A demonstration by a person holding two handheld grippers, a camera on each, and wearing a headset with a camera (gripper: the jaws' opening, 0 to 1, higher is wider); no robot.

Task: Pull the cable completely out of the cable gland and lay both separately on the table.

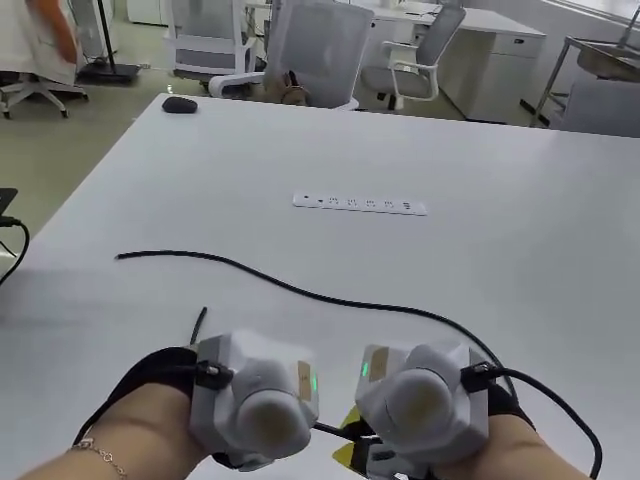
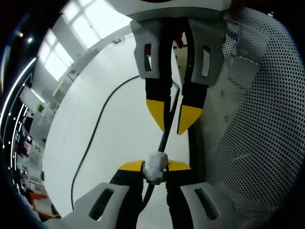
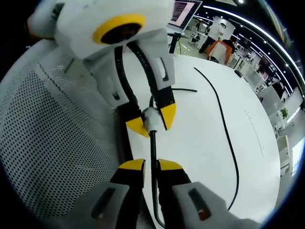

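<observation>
In the left gripper view my left gripper [image 2: 155, 166] is shut on a small white cable gland [image 2: 155, 168]. A black cable [image 2: 167, 125] runs out of the gland into the yellow-tipped jaws of my right gripper [image 2: 173, 116], which faces it from above. In the right gripper view my right gripper [image 3: 150, 165] is shut on the cable [image 3: 152, 148] a short way from the gland [image 3: 151, 118]. The rest of the cable [image 1: 300, 290] curves across the white table [image 1: 450, 280] toward the left. Both grippers sit tip to tip at the near table edge.
A white power strip [image 1: 360, 204] lies mid-table and a black mouse [image 1: 180, 104] sits at the far left corner. Office chairs [image 1: 315, 50] stand beyond the far edge. A white perforated mesh surface [image 2: 257, 119] is close beside the grippers.
</observation>
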